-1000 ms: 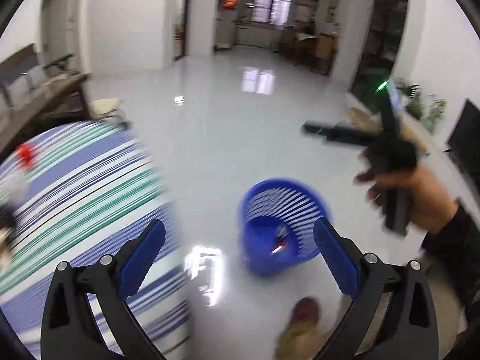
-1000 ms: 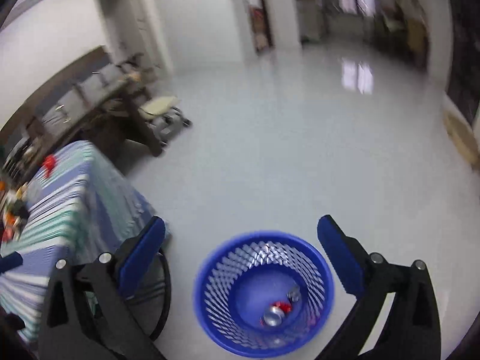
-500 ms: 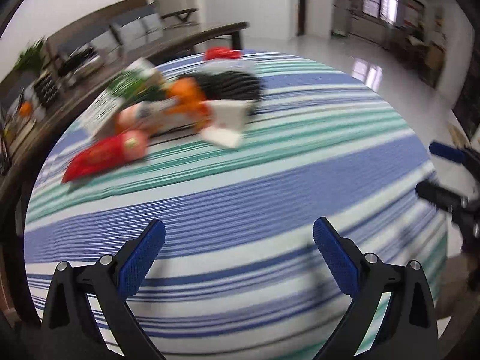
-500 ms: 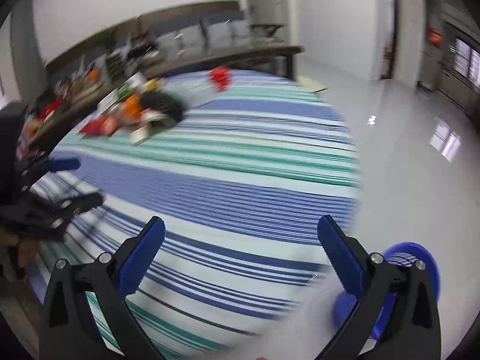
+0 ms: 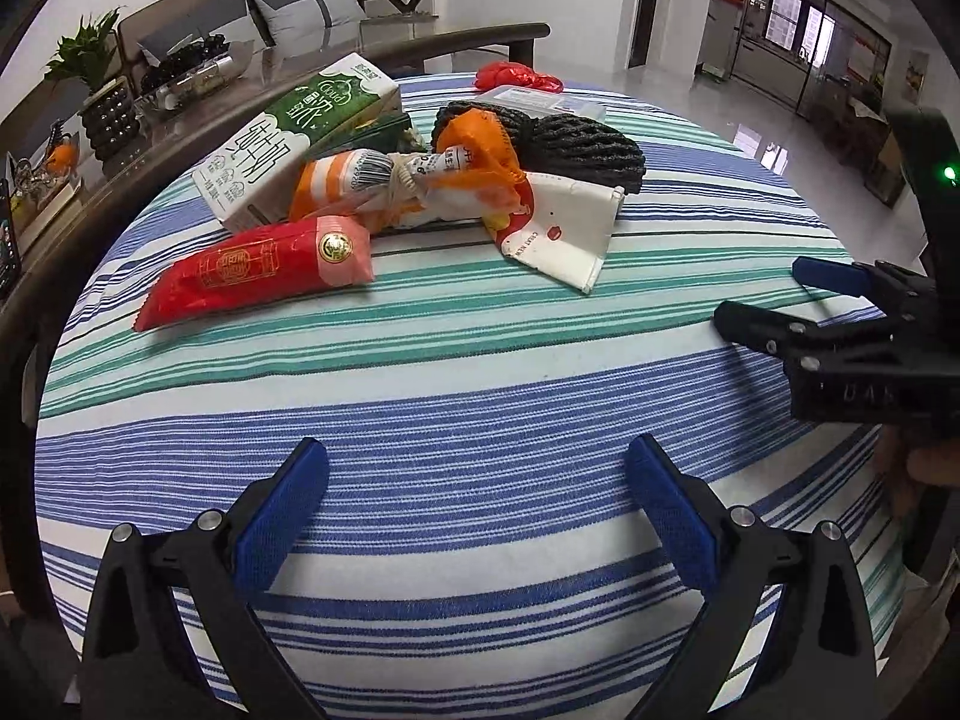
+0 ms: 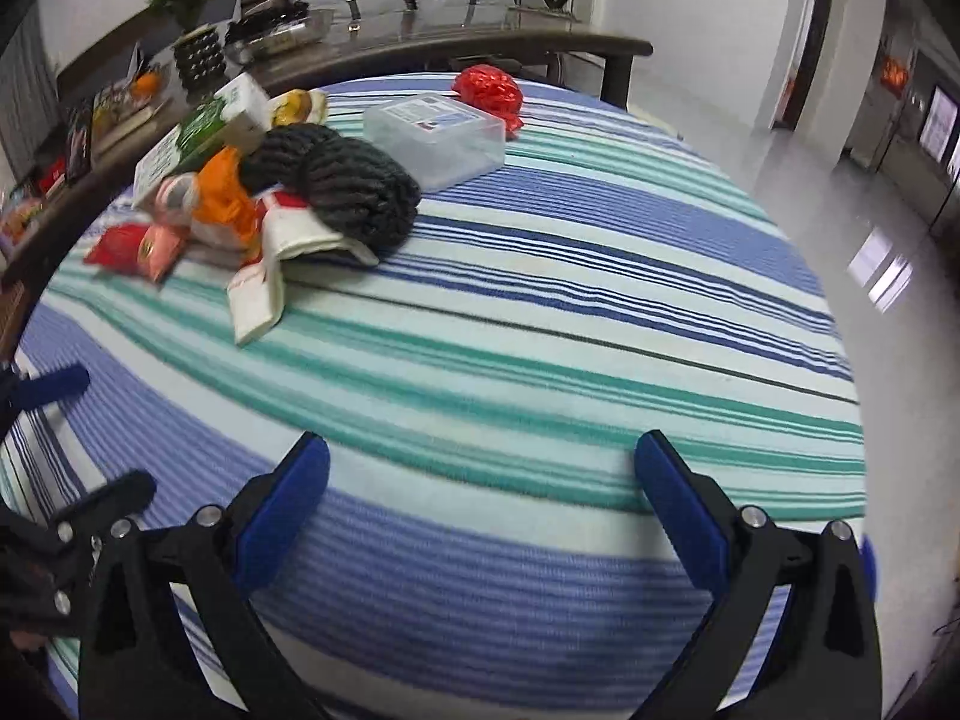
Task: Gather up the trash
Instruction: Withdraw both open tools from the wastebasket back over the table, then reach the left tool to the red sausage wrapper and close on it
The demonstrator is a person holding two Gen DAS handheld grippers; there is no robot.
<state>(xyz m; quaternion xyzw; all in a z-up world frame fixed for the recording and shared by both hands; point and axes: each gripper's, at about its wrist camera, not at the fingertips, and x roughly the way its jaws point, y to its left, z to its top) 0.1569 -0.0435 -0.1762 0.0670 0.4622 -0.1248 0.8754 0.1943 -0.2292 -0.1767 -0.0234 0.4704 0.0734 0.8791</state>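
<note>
Trash sits heaped at the far side of your striped tablecloth (image 5: 480,396): red snack packet (image 5: 252,270) nearest, milk carton (image 5: 294,138) behind. Your left gripper (image 5: 477,498) and right gripper (image 6: 480,498) both hang wide apart, empty. Reach carelessly and you'll probably drag the tangled orange wrapper (image 5: 480,150) along, scattering the heap.

Bare striped tabletop (image 5: 480,396) is lying open ahead of both wide-spread tongs, left tongs (image 5: 477,516) and right tongs (image 6: 483,510). The trash heap (image 5: 384,180) is crowding the far-left side; a clear box (image 6: 435,135) is sitting behind it.
</note>
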